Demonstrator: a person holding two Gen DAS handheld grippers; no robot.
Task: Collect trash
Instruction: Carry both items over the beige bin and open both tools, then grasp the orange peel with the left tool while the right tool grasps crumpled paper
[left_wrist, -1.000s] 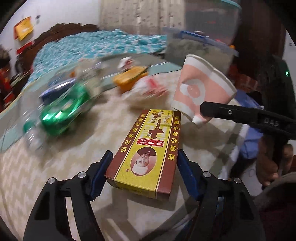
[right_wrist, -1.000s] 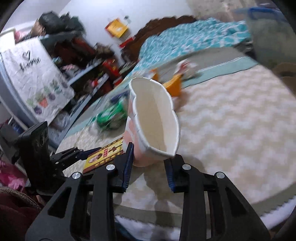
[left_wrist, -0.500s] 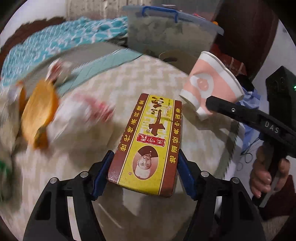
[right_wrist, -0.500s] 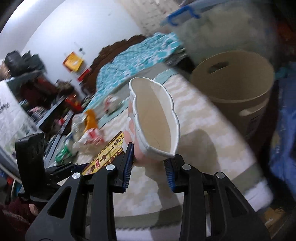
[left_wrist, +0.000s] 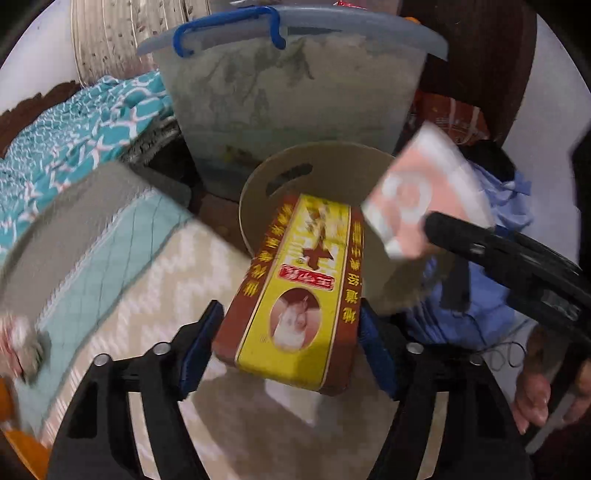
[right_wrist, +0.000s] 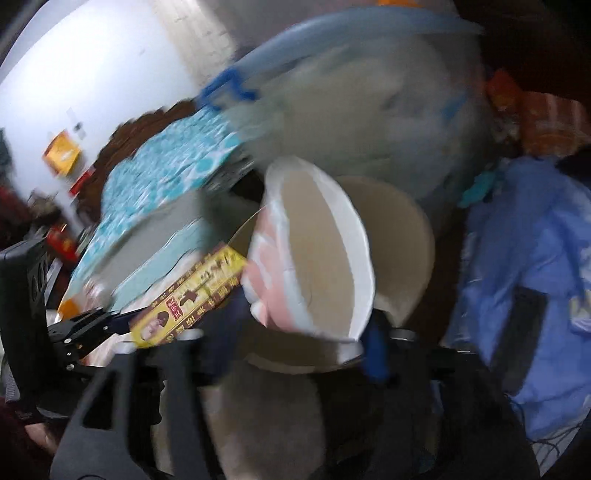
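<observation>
My left gripper (left_wrist: 290, 330) is shut on a yellow and brown carton (left_wrist: 299, 291); its far end reaches over the rim of a round beige waste bin (left_wrist: 258, 192). My right gripper (right_wrist: 299, 332) is shut on a pink and white paper cup (right_wrist: 314, 251), squashed, held over the same bin (right_wrist: 406, 240). In the left wrist view the cup (left_wrist: 424, 195) and the right gripper's finger (left_wrist: 480, 243) show at right. In the right wrist view the carton (right_wrist: 192, 295) shows at left.
A large translucent tub with a blue handle (left_wrist: 295, 96) stands behind the bin. A chevron rug (left_wrist: 155, 280) and a teal blanket (left_wrist: 74, 129) lie to the left. Blue cloth (right_wrist: 535, 266) lies right of the bin. Blurred litter (left_wrist: 22, 343) sits at the far left.
Both grippers have swung right from the rug with its litter to the beige bin, still holding the carton and the cup. The view is blurred by motion.
</observation>
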